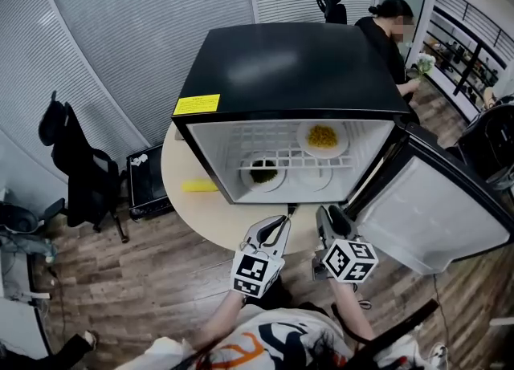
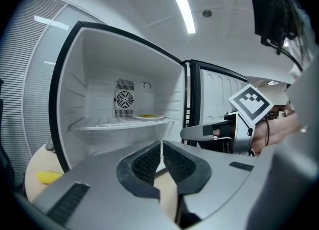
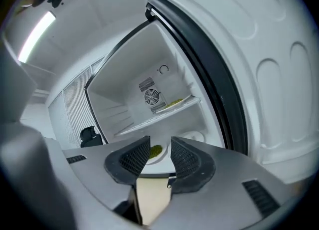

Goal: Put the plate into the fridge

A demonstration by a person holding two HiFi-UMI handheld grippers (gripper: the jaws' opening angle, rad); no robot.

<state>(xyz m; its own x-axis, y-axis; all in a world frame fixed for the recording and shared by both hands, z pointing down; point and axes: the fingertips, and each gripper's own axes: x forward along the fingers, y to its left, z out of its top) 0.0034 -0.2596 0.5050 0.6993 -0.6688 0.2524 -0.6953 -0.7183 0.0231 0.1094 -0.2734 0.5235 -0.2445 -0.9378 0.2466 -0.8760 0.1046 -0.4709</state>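
Note:
A black fridge stands on a round table with its door swung open to the right. On its wire shelf sits a white plate of yellow food. On the fridge floor are a plate of green food and a bare white plate. My left gripper hovers in front of the opening, shut and holding nothing. Beside it, my right gripper is open with nothing between its pads, aimed at the green plate.
The beige table carries a yellow item left of the fridge. A black office chair and a black box stand on the wooden floor at left. A person is at the back right.

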